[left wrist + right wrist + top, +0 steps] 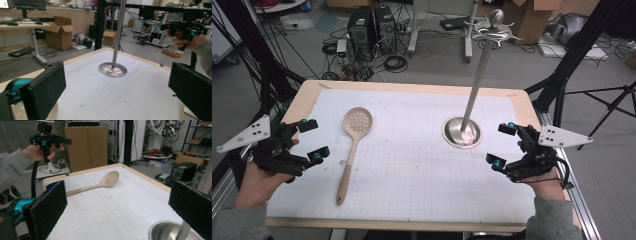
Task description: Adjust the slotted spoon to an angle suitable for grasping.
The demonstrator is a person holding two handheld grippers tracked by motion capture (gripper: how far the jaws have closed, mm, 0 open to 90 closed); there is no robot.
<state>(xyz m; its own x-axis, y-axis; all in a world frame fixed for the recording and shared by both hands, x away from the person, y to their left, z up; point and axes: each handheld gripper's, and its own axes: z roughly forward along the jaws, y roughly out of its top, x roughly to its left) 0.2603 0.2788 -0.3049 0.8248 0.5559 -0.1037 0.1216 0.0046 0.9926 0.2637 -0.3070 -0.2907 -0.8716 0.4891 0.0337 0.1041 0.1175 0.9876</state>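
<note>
Two hand-held grippers over a wooden table (307, 95) topped with a white gridded mat (412, 165), both wide open and gripping nothing.

Left gripper (313, 141), black with teal joints and a grey three-cornered plate, held at the table's left edge in the left hand (254, 182); two flat rectangular pads (46, 87) faced in coarse black foam, spread far apart with bare mat between them. Right gripper (503, 145), same build, in the right hand (544, 187) at the right edge, its pads (47, 205) just as far apart. Grey sleeves (549, 220) at both wrists.

One beige slotted spoon (353, 145), smooth and matte, its round bowl dotted with small holes and its long slim handle running back toward the person; flat on the mat, just beyond and inboard of the left jaws, well apart from the right ones. Seen from the right gripper, ahead between the jaws and toward the left one.

One polished metal stand (468, 112): a round, shallow, mirror-bright base on the mat just ahead of the right jaws, a thin straight pole rising from it, curved hook arms and a knob at the top. Seen from the left gripper, dead ahead between the jaws, farther off.

Beyond the table, on the grey floor: two black computer towers (371, 27), coiled cables (394, 62), cardboard boxes (60, 35), black tripod legs (612, 102).
</note>
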